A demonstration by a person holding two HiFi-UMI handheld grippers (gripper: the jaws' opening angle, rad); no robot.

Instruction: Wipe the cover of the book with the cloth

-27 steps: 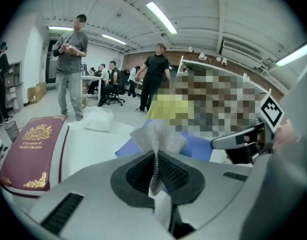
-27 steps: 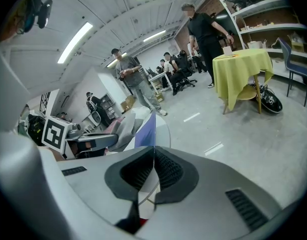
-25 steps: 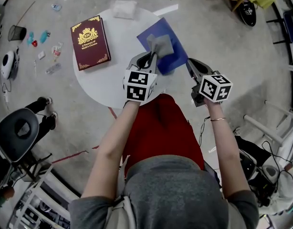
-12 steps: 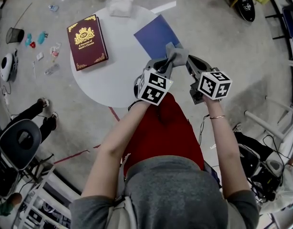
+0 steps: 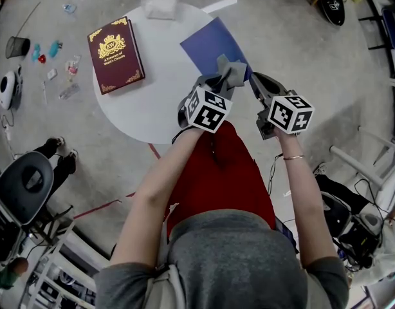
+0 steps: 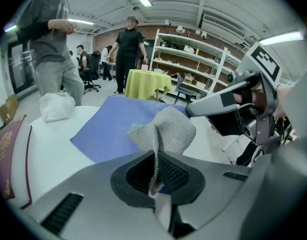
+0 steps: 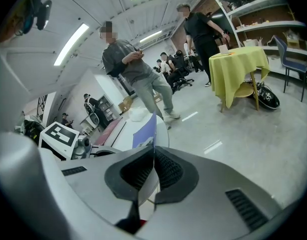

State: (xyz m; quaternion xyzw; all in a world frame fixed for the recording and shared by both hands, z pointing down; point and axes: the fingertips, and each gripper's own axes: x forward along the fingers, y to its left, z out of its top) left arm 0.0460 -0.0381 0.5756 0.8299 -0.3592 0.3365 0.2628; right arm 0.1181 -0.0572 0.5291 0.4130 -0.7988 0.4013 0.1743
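My left tongs (image 5: 222, 82) pinched the cloth (image 5: 233, 73) at the blue book's (image 5: 209, 44) near corner; my right tongs (image 5: 253, 81) clamped its edge.

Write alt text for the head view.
Left tongs pinch a grey cloth over the near corner of a blue book on a round white table; right tongs grip that book's edge. A red book lies apart.

Left claw (image 5: 222, 82) gripping grey cloth (image 5: 232, 71), blue book (image 5: 208, 46) beneath, white table (image 5: 152, 102)
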